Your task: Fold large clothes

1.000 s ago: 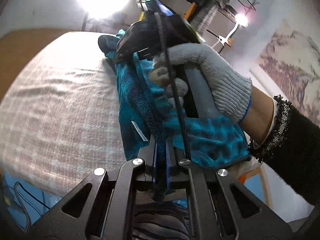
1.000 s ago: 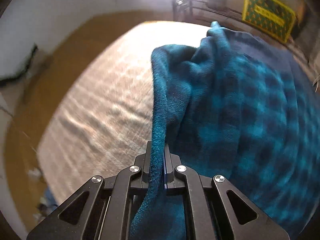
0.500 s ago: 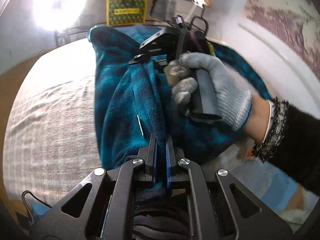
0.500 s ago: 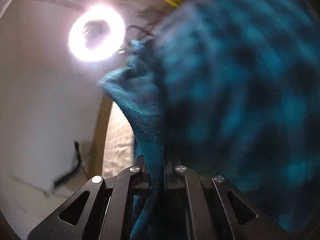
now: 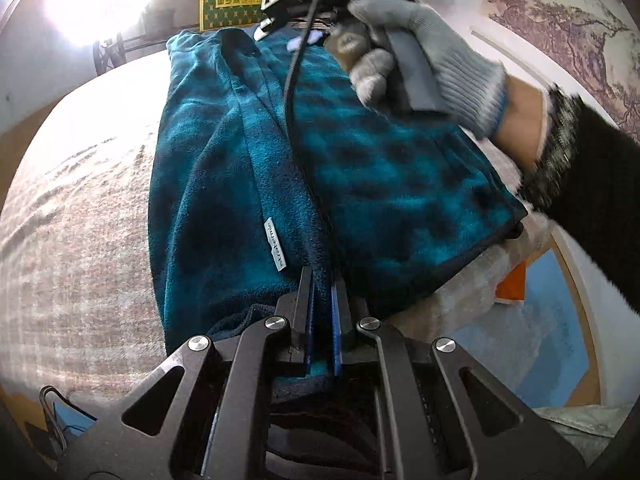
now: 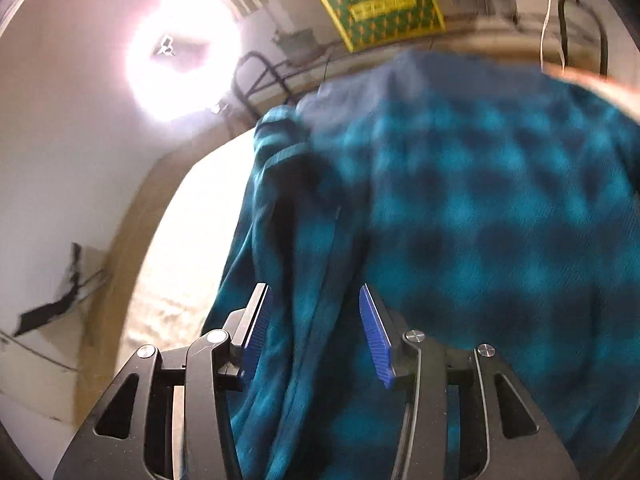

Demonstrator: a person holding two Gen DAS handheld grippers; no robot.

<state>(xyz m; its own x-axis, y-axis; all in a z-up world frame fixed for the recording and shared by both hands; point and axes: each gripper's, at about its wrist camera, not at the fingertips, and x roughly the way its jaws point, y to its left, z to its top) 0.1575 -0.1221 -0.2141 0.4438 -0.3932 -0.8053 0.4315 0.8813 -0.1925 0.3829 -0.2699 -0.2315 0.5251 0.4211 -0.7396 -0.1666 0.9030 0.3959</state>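
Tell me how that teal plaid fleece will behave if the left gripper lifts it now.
The fleece looks floppy: it lies in soft folds, so it would likely drape. The left gripper pinches only one edge, so the rest would probably sag. Its thick pile suggests little slipping.

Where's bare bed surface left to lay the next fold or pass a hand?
Free: the plaid bed cover left of the teal fleece garment, out to the bed's far edge. Crowded: the right side, where the fleece reaches the bed edge and the right hand-held gripper, jaws open, hovers over it. The left hand-held gripper pinches the near hem.
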